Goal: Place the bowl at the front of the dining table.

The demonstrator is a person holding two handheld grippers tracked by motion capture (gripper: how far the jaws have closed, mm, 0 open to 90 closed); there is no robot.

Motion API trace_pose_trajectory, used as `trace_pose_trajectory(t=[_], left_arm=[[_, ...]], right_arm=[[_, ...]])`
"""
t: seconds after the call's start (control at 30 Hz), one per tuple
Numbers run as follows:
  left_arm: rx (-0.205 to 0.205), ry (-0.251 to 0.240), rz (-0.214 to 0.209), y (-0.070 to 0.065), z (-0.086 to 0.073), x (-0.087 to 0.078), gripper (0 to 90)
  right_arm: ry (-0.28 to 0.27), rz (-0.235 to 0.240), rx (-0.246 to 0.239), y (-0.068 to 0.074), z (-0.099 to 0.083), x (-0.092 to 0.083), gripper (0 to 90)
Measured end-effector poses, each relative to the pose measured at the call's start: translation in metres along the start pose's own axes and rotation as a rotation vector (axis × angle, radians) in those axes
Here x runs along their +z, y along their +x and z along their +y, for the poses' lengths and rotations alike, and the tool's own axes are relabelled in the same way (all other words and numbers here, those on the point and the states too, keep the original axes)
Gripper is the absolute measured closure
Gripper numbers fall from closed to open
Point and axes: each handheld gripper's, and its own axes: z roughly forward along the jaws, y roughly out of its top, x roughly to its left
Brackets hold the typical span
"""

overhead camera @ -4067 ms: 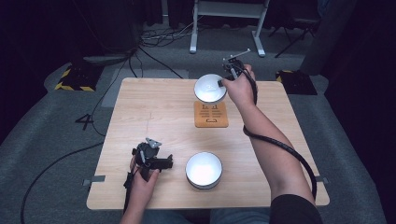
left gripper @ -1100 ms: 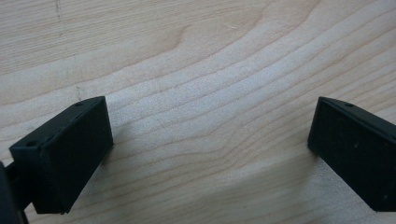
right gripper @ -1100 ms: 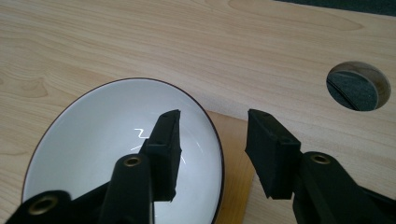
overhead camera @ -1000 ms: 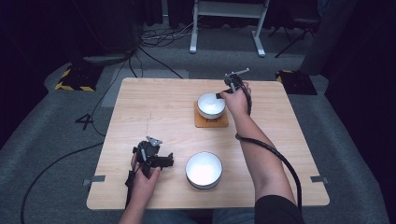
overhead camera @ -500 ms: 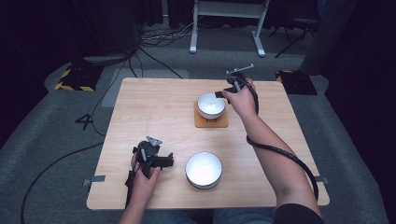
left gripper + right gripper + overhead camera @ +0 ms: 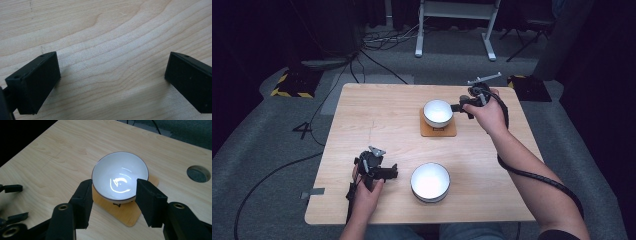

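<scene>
- A small white ceramic bowl (image 6: 437,113) sits upright on a square orange-brown wooden coaster (image 6: 438,129), above centre of the pale wooden counter (image 6: 377,115) in the high view.
- The right tongs (image 6: 458,107) hang just right of that bowl, at about rim height. In the right gripper view their jaws stand apart, one at either side of the bowl's near wall (image 6: 120,176), gripping nothing; whether either jaw touches the bowl I cannot tell.
- The bowl lies straight ahead of the right tongs (image 6: 112,202), towards the upper middle of that view. Being round, it has no long axis to line up with.
- A larger white bowl (image 6: 430,181) stands in the lower middle of the high view, near the counter's front edge.
- The left tongs (image 6: 389,173) rest low at lower left, just left of the larger bowl and well apart from the small one. In the left gripper view their jaws are spread wide over bare wood (image 6: 112,62), empty.
- Judging by position, the right hand (image 6: 484,112) is far nearer the small bowl, the left hand (image 6: 367,187) nearer the large one.
</scene>
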Motion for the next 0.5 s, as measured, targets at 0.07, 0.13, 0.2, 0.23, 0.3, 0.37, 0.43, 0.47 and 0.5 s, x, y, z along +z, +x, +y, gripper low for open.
trace_pose_trajectory(t=[0.07, 0.13, 0.2, 0.23, 0.3, 0.37, 0.43, 0.47, 0.5], left_arm=[[0.001, -0.002, 0.005, 0.0, 0.0, 0.0, 0.1], [0.0, -0.002, -0.001, 0.0, 0.001, 0.001, 0.1], [0.002, 0.0, -0.001, 0.0, 0.001, 0.001, 0.1], [0.001, 0.001, -0.003, 0.0, 0.001, 0.001, 0.1], [0.001, 0.002, -0.004, 0.0, 0.001, 0.001, 0.1], [0.0, 0.001, -0.009, 0.0, 0.001, 0.001, 0.1], [0.0, -0.001, 0.001, 0.0, 0.002, 0.002, 0.1], [0.002, 0.0, 0.001, 0.0, 0.002, 0.002, 0.1], [0.001, -0.002, 0.002, 0.0, 0.002, 0.002, 0.1]], right_arm=[[-0.003, 0.007, -0.001, 0.0, -0.006, -0.005, 48.1], [-0.008, 0.013, -0.005, 0.002, -0.011, -0.011, 47.9], [-0.013, 0.017, -0.003, 0.003, -0.015, -0.017, 47.6], [-0.011, 0.015, -0.009, 0.004, -0.017, -0.021, 47.5], [-0.014, 0.012, -0.013, 0.005, -0.021, -0.027, 47.3], [-0.016, 0.011, -0.02, 0.006, -0.024, -0.034, 47.1], [-0.016, 0.014, -0.026, 0.007, -0.027, -0.039, 46.6], [-0.014, 0.016, -0.03, 0.007, -0.029, -0.043, 46.5], [-0.012, 0.021, -0.027, 0.008, -0.031, -0.046, 46.1]])
